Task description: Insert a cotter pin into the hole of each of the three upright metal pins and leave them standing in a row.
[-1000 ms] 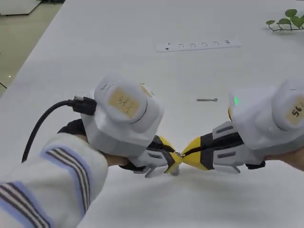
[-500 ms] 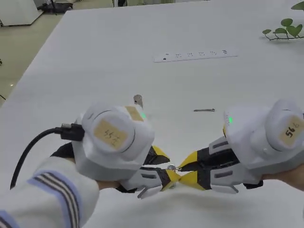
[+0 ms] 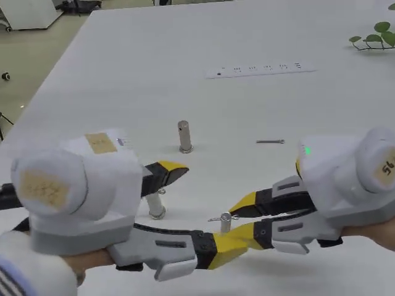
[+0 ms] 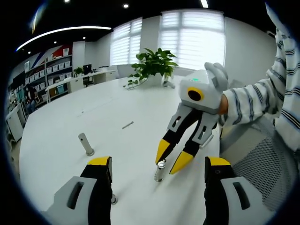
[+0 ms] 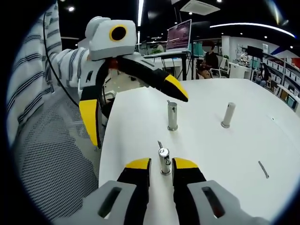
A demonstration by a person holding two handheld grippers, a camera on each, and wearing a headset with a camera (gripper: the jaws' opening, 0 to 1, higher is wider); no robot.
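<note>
The white matte workbench top (image 3: 185, 68) is lit brightly and evenly from overhead; only faint, soft shadows are cast beside the short upright silver metal pin (image 3: 184, 137). The blinded windows (image 4: 192, 37) are blown out, and straight lines are bowed towards both gripper views' edges.

1. An open-plan office is indicated.
2. A long white table (image 3: 154, 55), a monitor (image 5: 180, 35) and a mesh chair (image 5: 51, 159) are seen.
3. Stocked shelves (image 4: 51, 70), blinds (image 4: 192, 37) and a potted plant (image 4: 152, 63) are shown behind.
</note>
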